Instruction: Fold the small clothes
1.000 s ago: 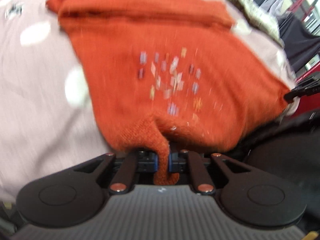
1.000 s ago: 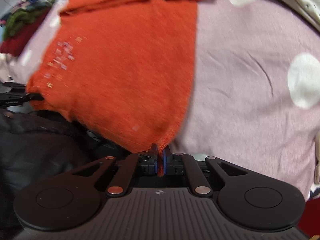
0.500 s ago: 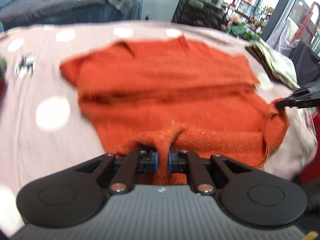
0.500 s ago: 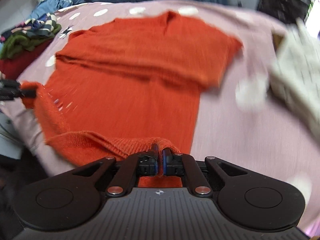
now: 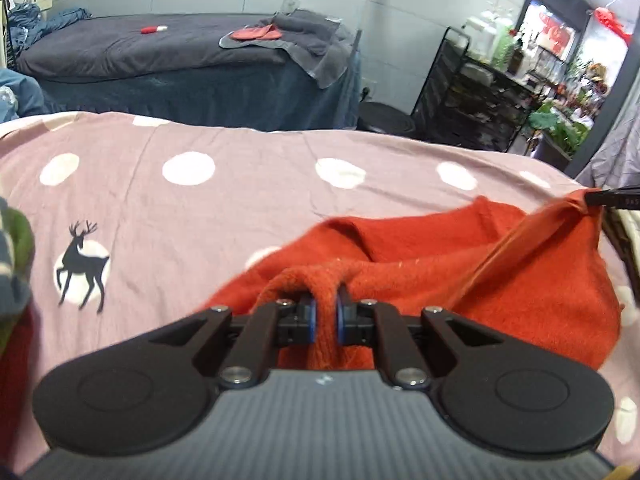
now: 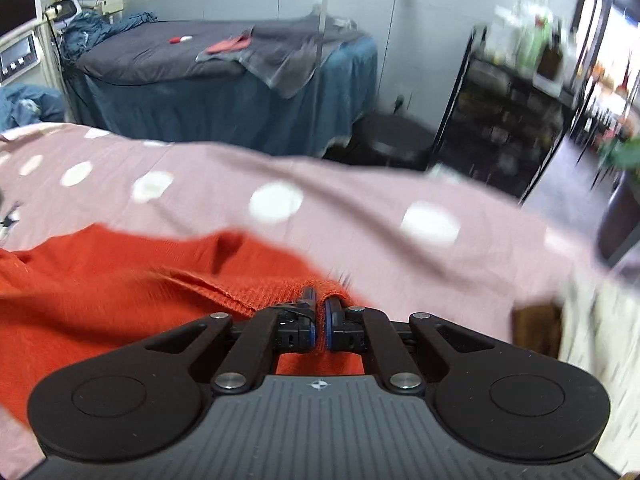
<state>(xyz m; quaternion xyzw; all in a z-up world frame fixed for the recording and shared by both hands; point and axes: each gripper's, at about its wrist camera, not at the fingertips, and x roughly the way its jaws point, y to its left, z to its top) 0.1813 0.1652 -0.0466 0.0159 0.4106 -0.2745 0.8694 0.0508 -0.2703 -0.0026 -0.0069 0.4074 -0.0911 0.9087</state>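
Gripping a thick roll of the orange sweater (image 5: 500, 280) between its blue pads, the left gripper (image 5: 324, 316) has its fingers pinched tight on the knit, just as they were a second ago. What has changed is the view beyond them. Earlier the sweater lay spread flat and filled the left wrist picture, its patch of small coloured marks facing up; now the near hem has been carried up and over, the marks are hidden, and the garment sits bunched low and to the right of this gripper. To the left, the pink bedsheet (image 5: 240, 216) lies bare, with white dots and a black deer print (image 5: 82, 264) that the earlier frame did not show. A green and striped garment (image 5: 14, 248) pokes in at the left edge.

At the far right of the same view, the tip of the right gripper (image 5: 612, 197) holds another corner of the sweater, the cloth stretched taut between the two grips.

From the right wrist, the right gripper (image 6: 319, 320) is likewise closed on a thin ribbed edge of the sweater (image 6: 100, 288), as before. The garment now lies to its left on the sheet (image 6: 360, 208), folded over itself, and the dark bed (image 6: 180, 56) across the room has come into view.
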